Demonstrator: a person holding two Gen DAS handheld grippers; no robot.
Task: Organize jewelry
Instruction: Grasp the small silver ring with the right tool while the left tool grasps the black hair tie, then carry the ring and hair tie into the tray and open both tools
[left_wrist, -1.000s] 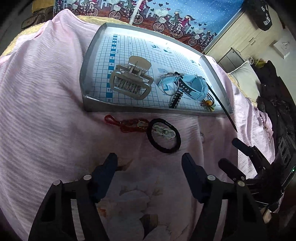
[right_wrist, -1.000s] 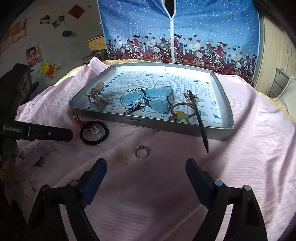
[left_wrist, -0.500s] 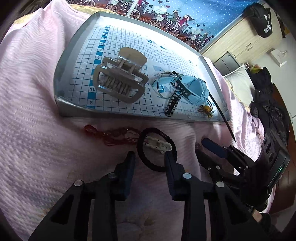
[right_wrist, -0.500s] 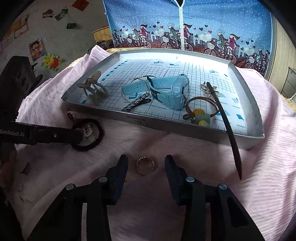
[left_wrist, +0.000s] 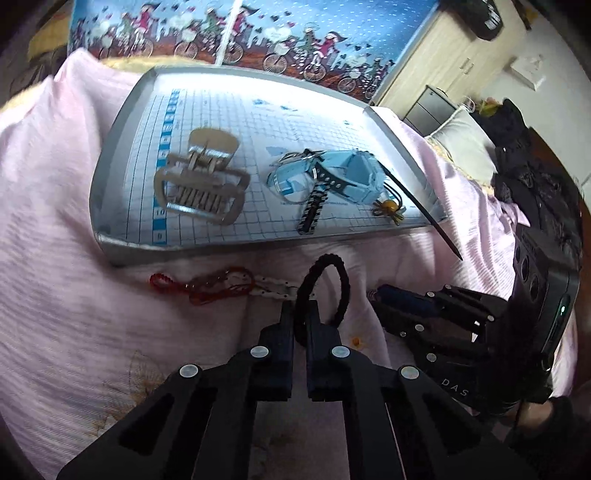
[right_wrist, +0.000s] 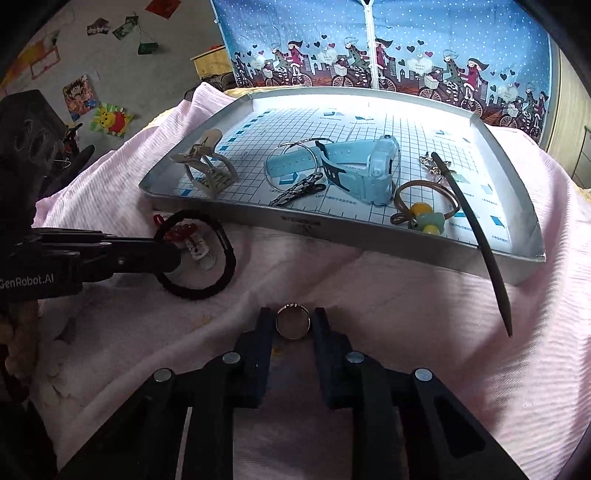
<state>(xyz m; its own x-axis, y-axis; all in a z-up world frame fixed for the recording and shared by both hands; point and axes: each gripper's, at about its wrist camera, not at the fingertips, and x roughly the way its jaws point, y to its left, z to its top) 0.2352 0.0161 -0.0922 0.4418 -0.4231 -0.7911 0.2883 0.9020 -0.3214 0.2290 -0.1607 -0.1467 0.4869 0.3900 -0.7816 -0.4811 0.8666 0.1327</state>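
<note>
- Pink ribbed bedspread carries a grey tray lined with a blue-gridded sheet; we see both in each view.
- We note the right wrist view alone shows the ring clearly: it lies on the bedspread near the tray's near wall, between the right gripper fingers, which sit narrowly apart on either side of it. We cannot tell whether they press on it.
- From the left wrist view the ring is hidden behind the right gripper, which comes in low from the right.
- We record the left gripper clamped on the black hair tie; the loop stands up from the cloth. In the right wrist view the left gripper reaches in level from the left.
- Just beside the hair tie lie a red beaded string and a small white clip, near the tray's near-left corner.
- In the tray, left to right: beige claw clip, blue watch, wire hoop, black patterned clip, yellow-bead tie. A black stick overhangs the near right rim.
- Writing: "GenRobot.AI" on the left gripper; "DAS" on the right gripper.
</note>
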